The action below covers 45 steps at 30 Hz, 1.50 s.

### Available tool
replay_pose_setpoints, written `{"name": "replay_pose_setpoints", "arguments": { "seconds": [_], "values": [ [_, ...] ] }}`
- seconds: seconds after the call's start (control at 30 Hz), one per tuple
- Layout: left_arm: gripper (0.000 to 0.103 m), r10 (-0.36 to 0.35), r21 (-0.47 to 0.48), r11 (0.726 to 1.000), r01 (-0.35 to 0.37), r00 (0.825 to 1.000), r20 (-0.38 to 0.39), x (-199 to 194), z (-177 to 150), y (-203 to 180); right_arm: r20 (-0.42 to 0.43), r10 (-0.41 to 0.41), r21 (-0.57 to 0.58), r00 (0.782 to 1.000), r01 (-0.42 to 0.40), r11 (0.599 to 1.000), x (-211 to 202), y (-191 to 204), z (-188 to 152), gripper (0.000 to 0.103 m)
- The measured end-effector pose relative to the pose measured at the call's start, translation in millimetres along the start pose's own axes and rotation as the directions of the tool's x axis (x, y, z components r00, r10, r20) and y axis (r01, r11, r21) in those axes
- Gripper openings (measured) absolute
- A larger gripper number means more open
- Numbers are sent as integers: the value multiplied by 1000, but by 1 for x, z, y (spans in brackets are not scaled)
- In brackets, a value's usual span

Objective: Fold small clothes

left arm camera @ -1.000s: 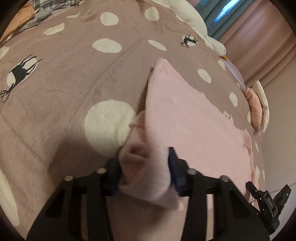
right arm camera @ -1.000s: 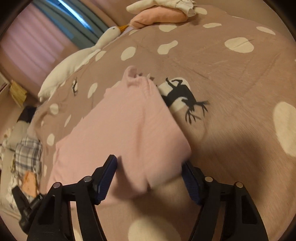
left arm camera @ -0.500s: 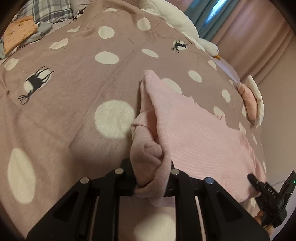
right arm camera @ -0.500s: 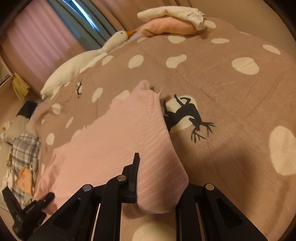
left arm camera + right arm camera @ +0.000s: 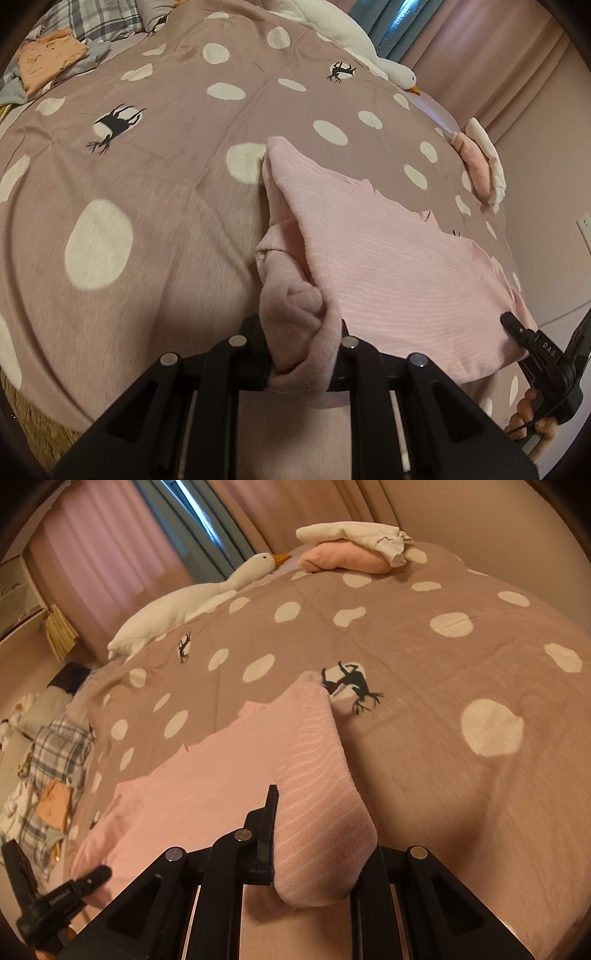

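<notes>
A pink ribbed garment (image 5: 388,266) lies spread on the brown spotted bedcover (image 5: 155,177). My left gripper (image 5: 301,354) is shut on its bunched near-left corner and holds it lifted off the cover. My right gripper (image 5: 317,849) is shut on the garment's (image 5: 207,786) near-right corner, also raised. The cloth hangs stretched between the two grippers, with its far edge resting on the cover. The right gripper also shows at the right edge of the left wrist view (image 5: 535,347), and the left gripper at the lower left of the right wrist view (image 5: 62,890).
A white goose plush (image 5: 207,594) lies along the far edge. Folded pink and white clothes (image 5: 351,550) are stacked at the far corner. A pile of plaid and orange clothes (image 5: 55,55) lies at the far left. Curtains (image 5: 122,554) hang behind the bed.
Both grippers closed on the garment's near corners and lifted them. The views pulled back and up, and the cloth now stretches between the grippers.
</notes>
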<state>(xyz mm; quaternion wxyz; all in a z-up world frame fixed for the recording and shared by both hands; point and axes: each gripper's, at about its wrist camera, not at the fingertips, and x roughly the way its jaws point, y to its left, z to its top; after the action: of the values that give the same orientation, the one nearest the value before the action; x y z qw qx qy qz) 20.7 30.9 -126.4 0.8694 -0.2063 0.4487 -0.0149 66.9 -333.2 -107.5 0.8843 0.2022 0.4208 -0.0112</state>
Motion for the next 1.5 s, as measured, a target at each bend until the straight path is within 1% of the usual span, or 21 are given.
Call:
{"name": "replay_pose_setpoints", "arguments": {
  "seconds": [0.07,0.2,0.33,0.43,0.53,0.67,0.73,0.8,0.9,0.93,0.97,1.07,1.13,1.17,1.23,1.27,1.37,1.5],
  "values": [
    [17,5,16,1000,-5,1000,-1,-2,-7,2,-9,2,5,1000,-2,1000,-4,-2,-4,16],
    [18,1,1,1000,-1,1000,-29,3,-14,10,-20,-5,18,1000,5,1000,-7,-5,-11,16],
    [22,14,7,1000,-14,999,-47,7,-19,13,-27,-40,19,999,40,999,-1,-5,-14,16],
    [25,19,25,1000,-17,998,-60,8,-19,12,-9,-73,-5,997,72,997,-1,2,-16,16],
    [25,8,14,1000,-7,998,-69,5,-19,16,15,-84,-31,996,84,996,-3,10,-16,16],
    [31,34,37,999,-31,997,-74,0,-19,17,61,-36,-101,997,43,994,-12,33,-9,16],
    [31,48,57,997,-44,996,-72,-5,-18,18,77,-6,-139,997,17,990,-16,46,-5,16],
    [31,47,49,998,-44,997,-61,-12,-16,21,89,38,-193,995,-20,981,-19,67,-2,16],
    [37,61,46,997,-60,998,-24,-24,-13,25,108,89,-276,990,-57,960,-21,98,-4,16],
    [39,68,44,997,-68,998,-9,-27,-12,27,111,106,-315,988,-66,947,-21,110,-6,16],
    [39,76,42,996,-76,997,2,-30,-11,28,109,115,-331,987,-73,941,-19,115,-8,15],
    [39,83,27,996,-84,996,25,-38,-9,34,50,172,-388,984,-139,911,-8,140,-19,15],
    [39,111,21,993,-112,993,49,-43,-8,38,17,192,-418,981,-167,893,-1,151,-28,14],
    [39,129,18,991,-130,990,63,-46,-7,40,-12,204,-443,979,-188,876,4,159,-36,14],
    [39,135,5,991,-135,988,69,-48,-5,45,-68,220,-467,973,-226,855,13,170,-48,14],
    [39,135,-3,991,-135,988,68,-48,-5,47,-88,223,-473,971,-238,848,16,171,-51,14],
    [39,141,-14,990,-141,988,70,-49,-3,50,-184,226,-486,957,-289,825,32,180,-70,13],
    [39,147,-14,989,-146,987,68,-49,-3,50,-258,186,-500,948,-296,814,50,182,-87,13]
  ]
}}
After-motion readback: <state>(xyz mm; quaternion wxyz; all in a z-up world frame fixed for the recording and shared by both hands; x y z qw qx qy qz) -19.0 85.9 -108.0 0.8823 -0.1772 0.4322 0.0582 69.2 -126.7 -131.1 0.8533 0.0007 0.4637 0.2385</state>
